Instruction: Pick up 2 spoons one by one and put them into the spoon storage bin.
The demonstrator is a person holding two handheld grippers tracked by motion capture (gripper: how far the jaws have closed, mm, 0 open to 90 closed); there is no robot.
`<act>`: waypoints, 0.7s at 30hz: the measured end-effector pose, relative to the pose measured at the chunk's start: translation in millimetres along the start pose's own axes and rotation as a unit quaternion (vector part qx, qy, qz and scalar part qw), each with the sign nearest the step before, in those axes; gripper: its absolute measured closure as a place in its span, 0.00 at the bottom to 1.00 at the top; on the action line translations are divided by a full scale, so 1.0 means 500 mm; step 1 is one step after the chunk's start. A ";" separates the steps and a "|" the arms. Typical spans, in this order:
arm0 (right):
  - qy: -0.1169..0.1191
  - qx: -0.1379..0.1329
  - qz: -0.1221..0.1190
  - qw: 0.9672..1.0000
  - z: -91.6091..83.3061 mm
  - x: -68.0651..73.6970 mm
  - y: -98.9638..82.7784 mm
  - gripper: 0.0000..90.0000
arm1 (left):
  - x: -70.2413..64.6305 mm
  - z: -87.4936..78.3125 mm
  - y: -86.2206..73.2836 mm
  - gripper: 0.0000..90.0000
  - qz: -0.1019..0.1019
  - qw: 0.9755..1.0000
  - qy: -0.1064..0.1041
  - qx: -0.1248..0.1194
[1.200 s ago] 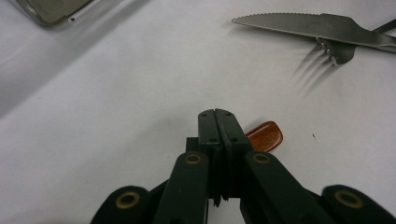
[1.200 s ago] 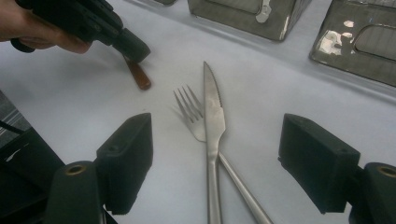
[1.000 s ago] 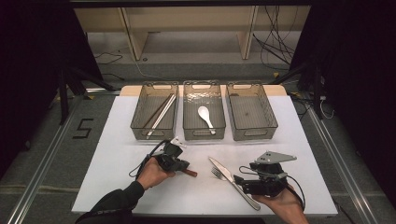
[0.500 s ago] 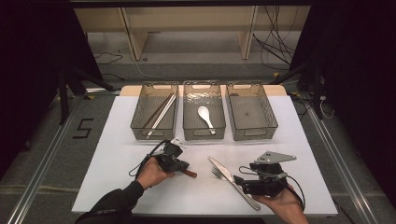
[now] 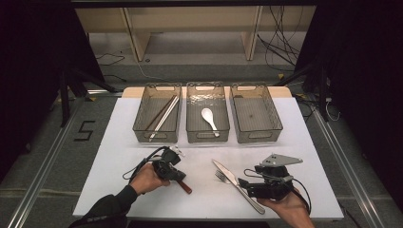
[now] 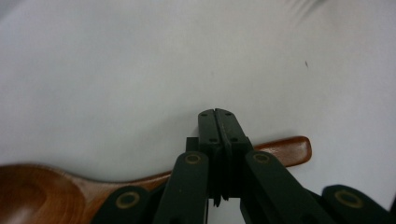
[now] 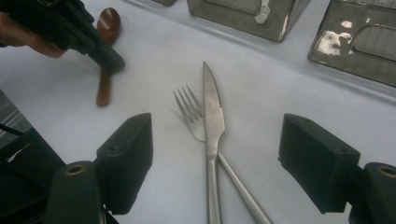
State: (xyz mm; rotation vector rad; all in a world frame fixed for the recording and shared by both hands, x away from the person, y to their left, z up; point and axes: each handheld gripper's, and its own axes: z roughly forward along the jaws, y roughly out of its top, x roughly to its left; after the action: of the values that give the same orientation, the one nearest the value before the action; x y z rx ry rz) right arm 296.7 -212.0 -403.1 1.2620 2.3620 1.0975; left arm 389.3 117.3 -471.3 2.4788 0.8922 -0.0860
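high view: left tongs (image 5: 179, 176) low over the white counter (image 5: 114, 142), jaws closed, tips down at the handle of a wooden spoon (image 5: 185, 186) whose red-brown end pokes out just right of them. hard to tell from here whether the handle is pinched or merely touched. right tongs (image 5: 243, 183) held level near the counter's near edge, jaws spread wide, nothing between the pads. knife (image 5: 237, 184) and fork (image 5: 223, 177) lying crossed just left of the right tongs, between the two tools. beyond both tongs, three clear bins in a row: left bin (image 5: 142, 126) with chopsticks (image 5: 161, 116), middle bin (image 5: 192, 130) with a white spoon (image 5: 208, 118), right bin (image 5: 275, 123).

left gripper view: left tongs (image 6: 217, 113) fully together, pads touching, no gap. wooden spoon (image 6: 51, 189) lying flat on the counter, crossing beneath and behind the closed tips, bowl at lower left, handle end out at the right. not gripped between the pads.

right gripper view: right tongs (image 7: 215, 154) wide apart, empty. knife (image 7: 212, 116) straight ahead between the jaws, blade pointing away, laid over the fork (image 7: 191, 114), tines just left of the blade. farther off at upper left, left tongs (image 7: 114, 63) pressing down on the wooden spoon (image 7: 106, 56), bowl pointing away.
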 end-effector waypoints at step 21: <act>0.003 -0.001 -0.002 1.000 -0.002 0.004 0.003 0.30 | 0.051 -0.073 -0.101 0.98 -0.036 0.995 -0.005 0.091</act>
State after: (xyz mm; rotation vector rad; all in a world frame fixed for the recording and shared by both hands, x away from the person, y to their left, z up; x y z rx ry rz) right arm 295.9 -210.4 -401.1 1.2536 2.3670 1.1041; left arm 374.2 182.9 -466.8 2.6109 1.0096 -0.2137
